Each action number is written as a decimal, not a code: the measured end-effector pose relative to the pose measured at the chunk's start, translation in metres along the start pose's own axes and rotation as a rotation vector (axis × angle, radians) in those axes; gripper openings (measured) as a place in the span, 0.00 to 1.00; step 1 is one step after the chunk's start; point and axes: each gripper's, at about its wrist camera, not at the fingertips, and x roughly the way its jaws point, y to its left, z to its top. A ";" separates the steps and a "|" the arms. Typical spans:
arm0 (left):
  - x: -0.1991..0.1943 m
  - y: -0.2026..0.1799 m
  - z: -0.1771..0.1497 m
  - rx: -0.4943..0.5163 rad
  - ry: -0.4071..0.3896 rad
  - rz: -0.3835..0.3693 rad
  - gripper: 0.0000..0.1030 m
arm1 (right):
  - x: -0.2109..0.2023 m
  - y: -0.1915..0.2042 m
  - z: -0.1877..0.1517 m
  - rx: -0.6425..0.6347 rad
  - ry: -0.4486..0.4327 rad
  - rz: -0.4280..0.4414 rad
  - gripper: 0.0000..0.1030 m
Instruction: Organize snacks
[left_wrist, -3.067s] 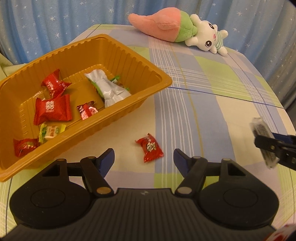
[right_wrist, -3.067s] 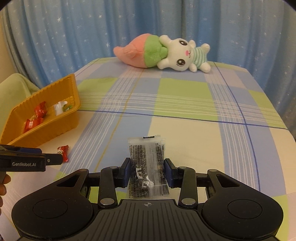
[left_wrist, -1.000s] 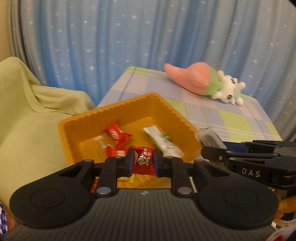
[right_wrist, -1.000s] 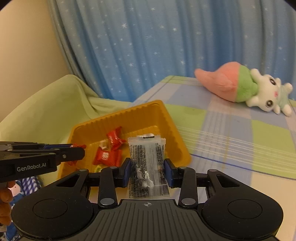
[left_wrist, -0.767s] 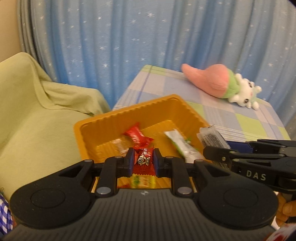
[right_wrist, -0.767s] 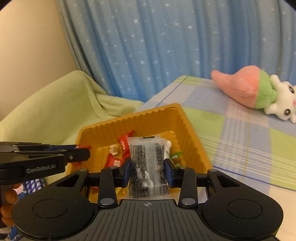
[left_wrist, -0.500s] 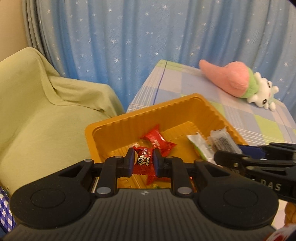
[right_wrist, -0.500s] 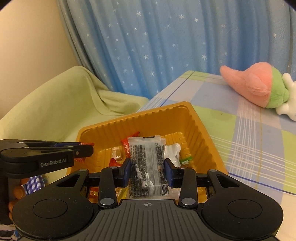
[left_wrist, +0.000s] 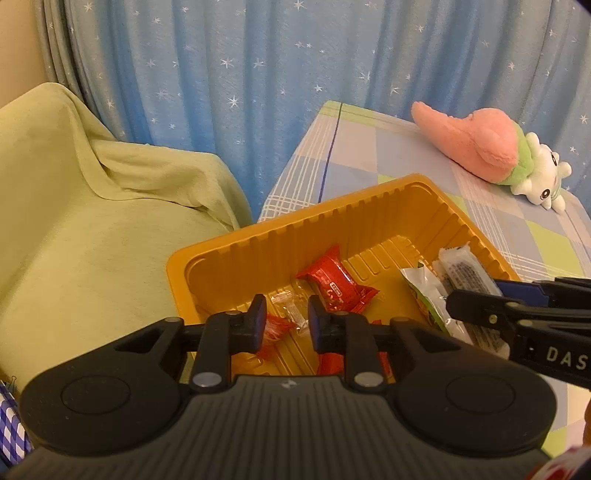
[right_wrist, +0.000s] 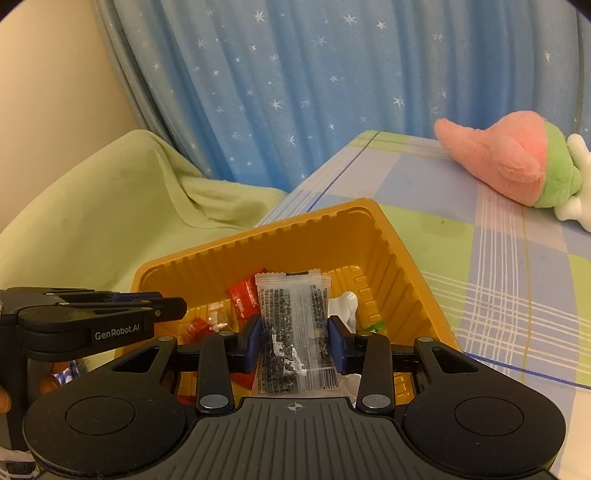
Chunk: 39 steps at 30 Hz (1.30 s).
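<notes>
The orange tray (left_wrist: 295, 218) holds several wrapped snacks, among them a large red candy (left_wrist: 334, 284) and a green-white wrapper (left_wrist: 424, 291). My left gripper (left_wrist: 286, 323) hovers over the tray's near left part. Its jaws are opening and nothing is pinched between them. A small red candy (left_wrist: 275, 328) and a clear wrapper (left_wrist: 291, 314) lie in the tray just under them. My right gripper (right_wrist: 295, 341) is shut on a clear packet of dark seeds (right_wrist: 293, 317), held upright above the tray (right_wrist: 406, 273). The left gripper (right_wrist: 173, 308) shows side-on at the left.
A pink, green and white plush toy (left_wrist: 491, 155) lies at the far side of the checked tablecloth (right_wrist: 517, 277). A chair draped in green cloth (left_wrist: 92, 221) stands left of the table. A blue starry curtain (right_wrist: 332, 74) hangs behind.
The left jaws have parted and the red candy they held has dropped into the tray. Both grippers have moved further over the tray. The right grip on the packet is unchanged.
</notes>
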 end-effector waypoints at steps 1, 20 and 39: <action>0.000 0.000 0.000 -0.001 -0.001 -0.004 0.27 | 0.001 0.000 0.000 0.002 0.001 -0.002 0.37; -0.017 0.016 -0.010 -0.007 -0.002 -0.076 0.38 | 0.028 0.010 0.014 0.039 -0.011 -0.043 0.37; -0.071 -0.006 -0.027 0.073 -0.080 -0.110 0.57 | -0.039 -0.006 -0.009 0.186 -0.085 -0.073 0.78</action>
